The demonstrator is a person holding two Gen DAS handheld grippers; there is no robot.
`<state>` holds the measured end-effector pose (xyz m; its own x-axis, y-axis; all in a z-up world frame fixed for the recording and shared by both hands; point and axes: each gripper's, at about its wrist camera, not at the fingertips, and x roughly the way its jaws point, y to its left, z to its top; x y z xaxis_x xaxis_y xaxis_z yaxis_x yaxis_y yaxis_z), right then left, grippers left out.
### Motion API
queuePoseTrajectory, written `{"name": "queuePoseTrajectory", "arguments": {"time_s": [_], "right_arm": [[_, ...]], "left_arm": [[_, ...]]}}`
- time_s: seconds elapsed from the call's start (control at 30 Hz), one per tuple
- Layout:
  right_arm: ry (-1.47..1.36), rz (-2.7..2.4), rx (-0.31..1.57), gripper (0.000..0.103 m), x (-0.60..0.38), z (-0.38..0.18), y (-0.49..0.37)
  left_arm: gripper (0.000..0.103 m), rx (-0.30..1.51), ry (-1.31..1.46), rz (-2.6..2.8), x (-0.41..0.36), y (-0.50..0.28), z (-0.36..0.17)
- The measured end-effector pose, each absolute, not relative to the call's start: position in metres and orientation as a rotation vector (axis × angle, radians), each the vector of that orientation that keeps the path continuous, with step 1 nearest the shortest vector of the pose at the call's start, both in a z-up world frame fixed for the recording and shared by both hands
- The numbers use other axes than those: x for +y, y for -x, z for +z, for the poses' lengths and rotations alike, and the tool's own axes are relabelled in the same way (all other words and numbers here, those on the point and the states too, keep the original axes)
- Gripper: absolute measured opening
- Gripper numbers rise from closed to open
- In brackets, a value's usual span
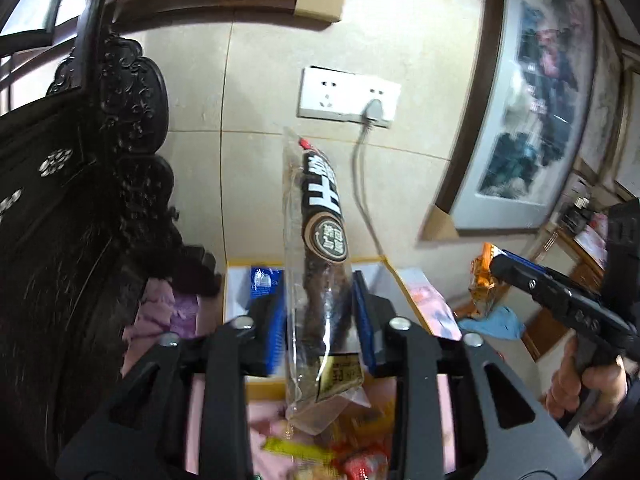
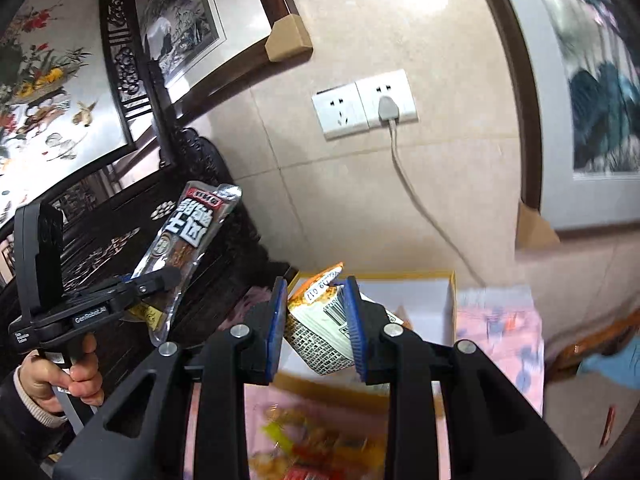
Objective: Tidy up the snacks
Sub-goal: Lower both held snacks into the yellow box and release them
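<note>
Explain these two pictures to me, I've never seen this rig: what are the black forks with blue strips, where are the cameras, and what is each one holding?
No robot here: a person holds a trigger-handled, two-finger gripper in each hand. Each picture comes from a fisheye camera on one gripper, looking forward along its blue-padded fingers.

The left wrist view shows the left gripper shut on a long clear-wrapped meat stick, held upright. At its right edge is the other gripper and the hand on its handle.

The right wrist view shows the right gripper shut on an orange and white snack packet. At its left you see the left gripper again, with the stick.

Below both lies an open white box with a yellow rim on a pink cloth, holding a blue packet. Blurred loose snacks lie nearest the cameras.
</note>
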<state>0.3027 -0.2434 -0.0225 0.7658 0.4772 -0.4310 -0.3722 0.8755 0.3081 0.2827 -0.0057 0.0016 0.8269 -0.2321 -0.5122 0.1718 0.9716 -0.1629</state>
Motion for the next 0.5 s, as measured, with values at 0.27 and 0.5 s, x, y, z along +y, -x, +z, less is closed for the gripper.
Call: {"name": "queuePoseTrajectory", "arguments": {"time_s": [0.27, 0.5], "right_arm": [[-0.136, 0.322, 0.523, 0.093, -0.239, -0.028, -0.283], [-0.094, 0.326, 0.591, 0.093, -0.247, -0.061, -0.231]], "left_arm": [[0.098, 0.533, 0.121, -0.076, 0.0, -0.262, -0.003], [0.098, 0.597, 0.151, -0.081, 0.017, -0.205, -0.029]]}}
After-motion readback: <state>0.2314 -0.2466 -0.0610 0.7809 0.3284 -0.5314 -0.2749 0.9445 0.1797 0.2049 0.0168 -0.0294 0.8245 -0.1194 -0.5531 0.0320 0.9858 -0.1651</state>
